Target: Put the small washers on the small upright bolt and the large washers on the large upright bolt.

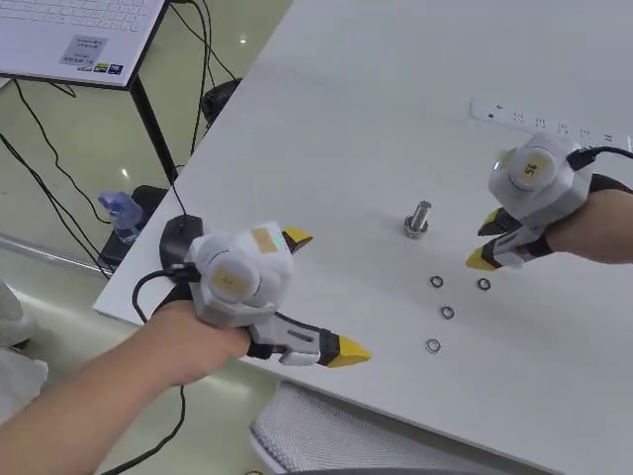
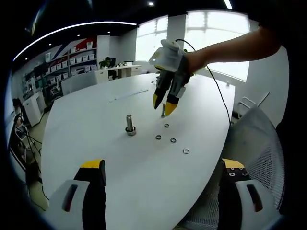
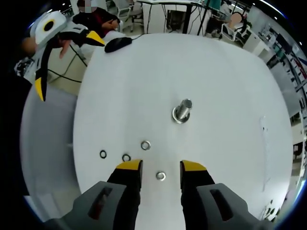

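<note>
While the left gripper (image 1: pixel 326 294) hangs wide open at the white table's (image 1: pixel 346 129) edge, the right gripper (image 3: pixel 161 166) stands parted over one small silver metal washer (image 3: pixel 160 176), near the upright steel bolt (image 3: pixel 182 111).

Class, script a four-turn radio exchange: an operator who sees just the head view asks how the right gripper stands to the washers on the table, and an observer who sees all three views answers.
Operator: In my head view the right gripper hovers by four small silver metal washers. Which one is it aimed at?
Observer: In the right gripper view one washer lies on the white table in the gap between the open jaws; the other three lie outside them.
Operator: Are the tips touching down?
Observer: The left gripper view, from the side, shows its yellow tips apparently raised above the tabletop, clear of that washer.
</note>
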`<state>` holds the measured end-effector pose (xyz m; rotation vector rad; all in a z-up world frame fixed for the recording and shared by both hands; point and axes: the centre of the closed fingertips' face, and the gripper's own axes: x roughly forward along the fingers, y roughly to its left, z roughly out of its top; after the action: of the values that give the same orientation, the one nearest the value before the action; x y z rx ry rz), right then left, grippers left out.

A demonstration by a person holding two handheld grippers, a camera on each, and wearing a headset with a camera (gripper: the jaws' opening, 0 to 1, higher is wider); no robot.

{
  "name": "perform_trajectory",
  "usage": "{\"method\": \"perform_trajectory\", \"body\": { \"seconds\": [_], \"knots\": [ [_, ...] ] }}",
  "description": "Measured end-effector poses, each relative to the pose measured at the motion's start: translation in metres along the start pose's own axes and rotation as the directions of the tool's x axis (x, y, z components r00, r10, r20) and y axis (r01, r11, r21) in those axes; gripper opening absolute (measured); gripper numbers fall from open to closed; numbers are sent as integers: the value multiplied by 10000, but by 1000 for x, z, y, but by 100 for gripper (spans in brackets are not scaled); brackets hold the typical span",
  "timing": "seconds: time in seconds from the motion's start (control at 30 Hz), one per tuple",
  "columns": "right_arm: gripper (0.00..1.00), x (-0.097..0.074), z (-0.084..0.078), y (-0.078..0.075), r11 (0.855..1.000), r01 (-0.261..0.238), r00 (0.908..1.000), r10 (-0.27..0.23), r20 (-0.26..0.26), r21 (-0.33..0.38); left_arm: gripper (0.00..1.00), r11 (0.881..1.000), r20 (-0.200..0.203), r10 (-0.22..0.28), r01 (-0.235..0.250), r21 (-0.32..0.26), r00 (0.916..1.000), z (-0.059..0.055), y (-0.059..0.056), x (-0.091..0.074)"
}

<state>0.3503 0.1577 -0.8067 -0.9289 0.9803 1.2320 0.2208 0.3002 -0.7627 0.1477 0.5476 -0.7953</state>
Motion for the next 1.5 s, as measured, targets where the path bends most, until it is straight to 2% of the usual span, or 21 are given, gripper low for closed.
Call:
{"method": "perform_trajectory", "body": {
  "seconds": [0.3, 0.6, 0.67, 0.8, 1.13, 1.5],
  "knots": [
    [32, 4, -19, 4, 9991, 74, 9999, -71, -72, 408, 98, 9999, -36, -31, 31, -121, 10000, -1, -1, 0],
    [31, 24, -40, 4, 9944, 109, 9999, -100, -97, 1049, 98, 9999, -15, -146, 146, -34, 9999, 5, -1, 1],
    [31, 29, -45, 3, 9950, 259, 9995, -243, -175, 965, 98, 9999, 5, -145, 145, -45, 9999, 6, -1, 0],
    [31, 36, -51, 4, 9942, 228, 9993, -196, -317, 1053, 98, 9998, -70, -201, 200, -33, 9998, 4, -1, 0],
    [30, 46, -50, 1, 9935, 306, 9988, -263, -405, 1092, 97, 9996, -175, -277, 276, -61, 9995, 0, -2, -2],
    [25, 49, -50, 2, 9899, 192, 9990, -132, -437, 1403, 97, 9997, -243, -255, 253, -71, 9994, -2, -2, -5]
  ]
}}
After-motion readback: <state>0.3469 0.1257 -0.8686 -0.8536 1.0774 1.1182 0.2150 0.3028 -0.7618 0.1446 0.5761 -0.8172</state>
